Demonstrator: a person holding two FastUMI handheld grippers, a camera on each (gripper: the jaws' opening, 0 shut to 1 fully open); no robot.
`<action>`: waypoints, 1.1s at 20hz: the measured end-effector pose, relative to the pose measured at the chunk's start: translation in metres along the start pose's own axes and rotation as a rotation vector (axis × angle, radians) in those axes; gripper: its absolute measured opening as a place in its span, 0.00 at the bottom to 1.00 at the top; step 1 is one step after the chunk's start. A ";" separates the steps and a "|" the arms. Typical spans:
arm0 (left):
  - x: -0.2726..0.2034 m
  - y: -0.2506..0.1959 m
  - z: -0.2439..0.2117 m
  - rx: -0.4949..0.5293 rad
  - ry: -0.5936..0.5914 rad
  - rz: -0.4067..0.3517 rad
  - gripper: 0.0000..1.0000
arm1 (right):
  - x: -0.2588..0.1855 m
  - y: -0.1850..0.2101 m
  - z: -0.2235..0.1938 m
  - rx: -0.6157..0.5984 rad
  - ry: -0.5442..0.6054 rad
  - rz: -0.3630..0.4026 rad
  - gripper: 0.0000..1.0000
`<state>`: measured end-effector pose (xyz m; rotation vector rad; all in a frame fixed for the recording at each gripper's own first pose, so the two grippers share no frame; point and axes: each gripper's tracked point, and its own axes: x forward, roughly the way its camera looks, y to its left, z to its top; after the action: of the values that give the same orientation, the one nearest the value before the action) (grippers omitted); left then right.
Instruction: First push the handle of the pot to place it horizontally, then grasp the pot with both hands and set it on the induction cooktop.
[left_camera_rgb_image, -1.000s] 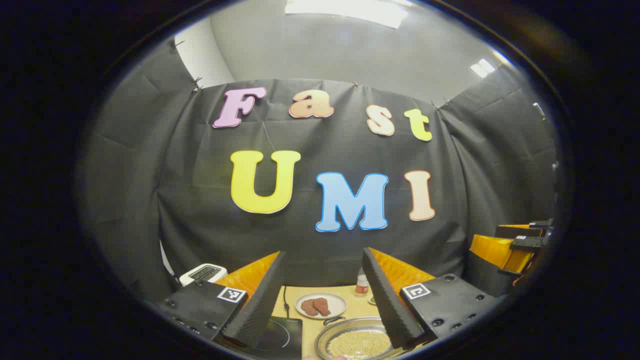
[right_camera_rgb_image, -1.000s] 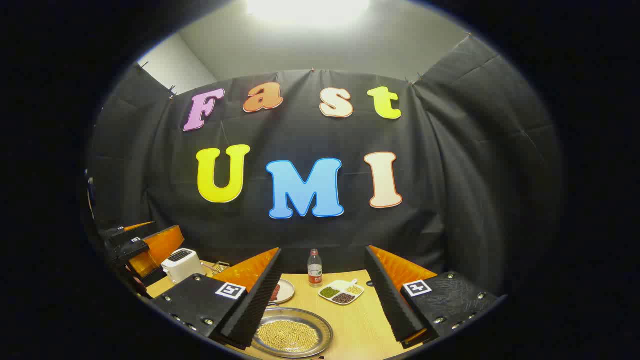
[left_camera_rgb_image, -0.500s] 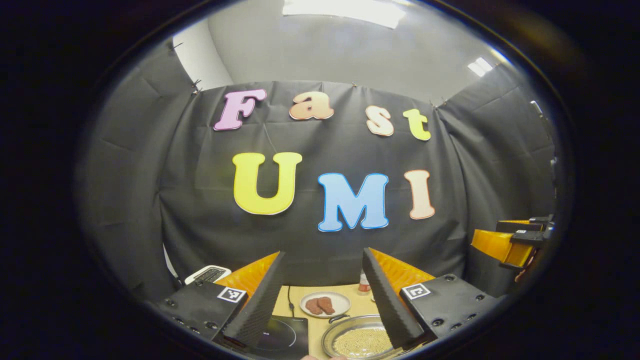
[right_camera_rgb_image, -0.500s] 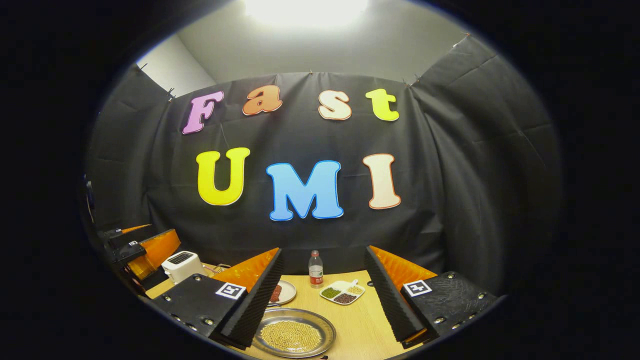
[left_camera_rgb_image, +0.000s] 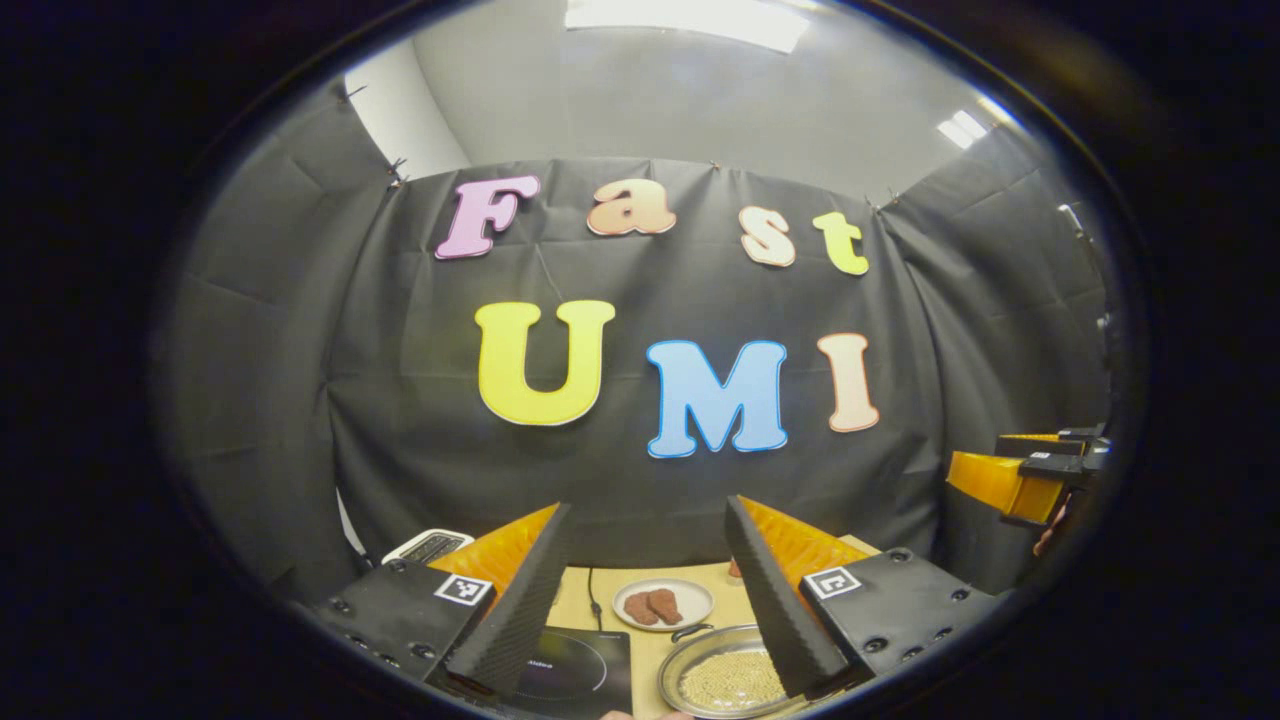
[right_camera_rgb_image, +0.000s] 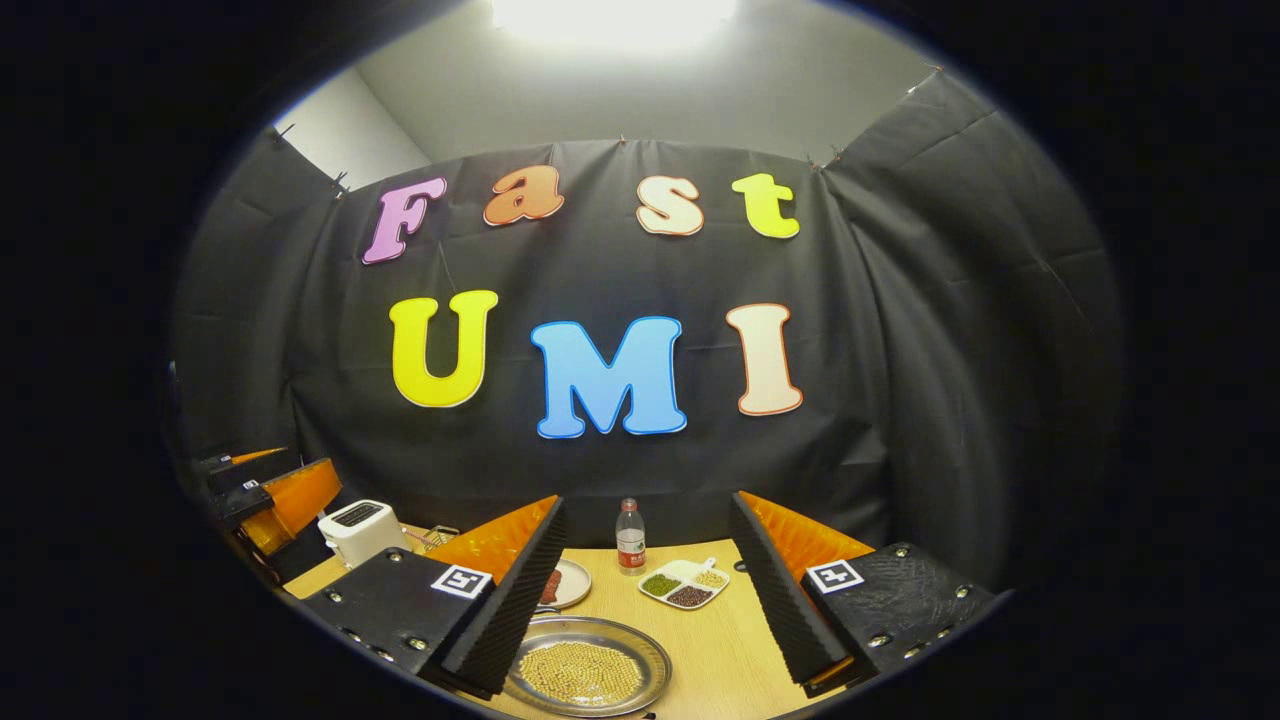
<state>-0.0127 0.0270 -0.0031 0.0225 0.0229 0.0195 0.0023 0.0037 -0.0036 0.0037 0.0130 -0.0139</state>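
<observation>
Both hand-held grippers hang above the wooden surface (right_camera_rgb_image: 720, 650), jaws spread wide and holding nothing. The left hand-held gripper (left_camera_rgb_image: 645, 600) looks over the black induction cooktop (left_camera_rgb_image: 570, 675); the right hand-held gripper (right_camera_rgb_image: 640, 600) faces the shallow metal pot (right_camera_rgb_image: 585, 672) of yellow beans, which sits on the surface just right of the cooktop.

Left gripper (left_camera_rgb_image: 645, 590): raised, level, fingers spread wide, holding nothing. Right gripper (right_camera_rgb_image: 645, 590): raised, level, fingers equally spread, holding nothing. Both grippers are held side by side, facing forward.
</observation>
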 end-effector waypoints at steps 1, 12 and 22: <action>0.000 0.002 0.000 0.002 0.003 0.004 0.92 | 0.001 0.000 -0.004 0.000 0.008 0.001 0.99; 0.001 0.004 -0.025 -0.005 0.053 0.017 1.00 | -0.005 0.012 -0.095 -0.028 0.212 0.069 0.99; -0.005 0.010 -0.049 0.001 0.100 0.036 1.00 | -0.030 0.043 -0.205 -0.024 0.524 0.190 0.42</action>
<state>-0.0187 0.0376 -0.0513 0.0232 0.1223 0.0565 -0.0301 0.0477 -0.2076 -0.0155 0.5371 0.1771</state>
